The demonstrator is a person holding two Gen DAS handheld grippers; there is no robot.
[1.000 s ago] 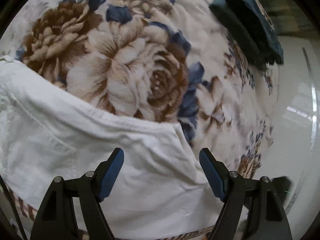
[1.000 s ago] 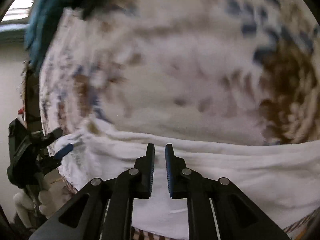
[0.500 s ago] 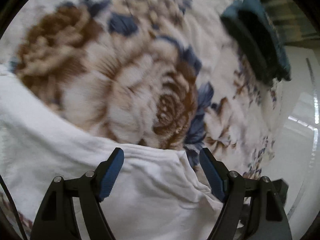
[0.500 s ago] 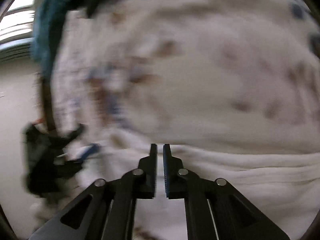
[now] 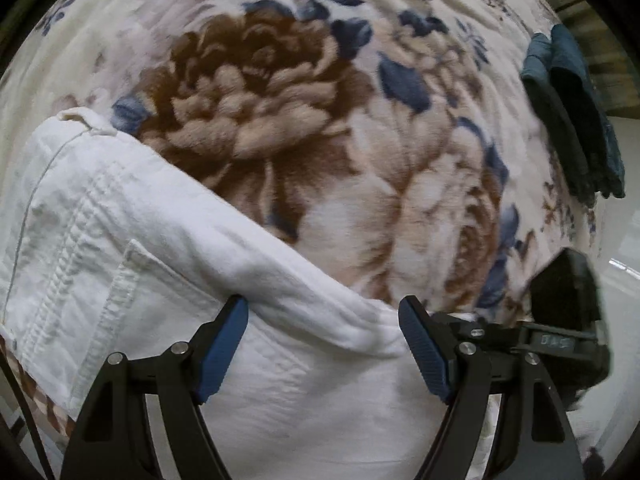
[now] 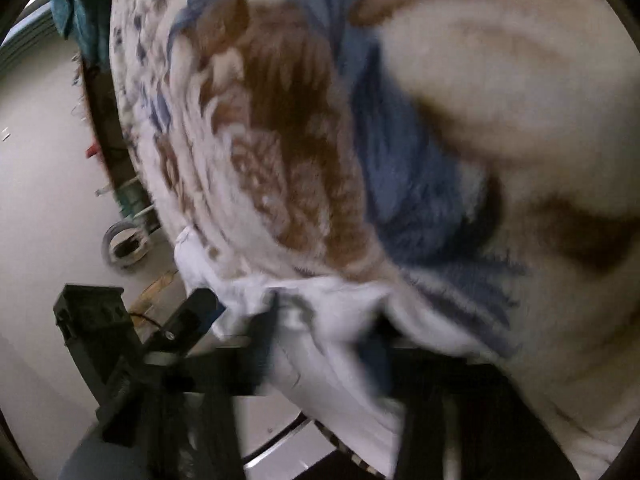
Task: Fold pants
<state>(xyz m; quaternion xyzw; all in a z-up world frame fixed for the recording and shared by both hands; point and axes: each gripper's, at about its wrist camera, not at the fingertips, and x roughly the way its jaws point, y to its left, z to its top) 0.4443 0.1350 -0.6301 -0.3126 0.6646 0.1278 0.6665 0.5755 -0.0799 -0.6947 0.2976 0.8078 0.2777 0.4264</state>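
Observation:
White pants [image 5: 132,240] lie folded on a floral blanket [image 5: 320,100], a stitched pocket and seams showing at the left. My left gripper [image 5: 322,344] is open, its blue-padded jaws spread over the pants' folded edge near the front of the bed. In the blurred right wrist view my right gripper [image 6: 324,344] is open, its jaws astride a bunched corner of the white pants [image 6: 320,308] at the blanket's edge. The left gripper's black body [image 6: 132,344] shows at the left of that view.
A dark teal folded garment [image 5: 576,112] lies at the far right of the bed. The right gripper's black body [image 5: 568,312] is close beside my left one. Pale floor [image 6: 44,160] with small clutter lies beyond the bed edge.
The right gripper has opened from shut and swung down to the pants' corner at the bed edge. The left gripper stayed open and shifted, showing more of the pocket and the right gripper's body.

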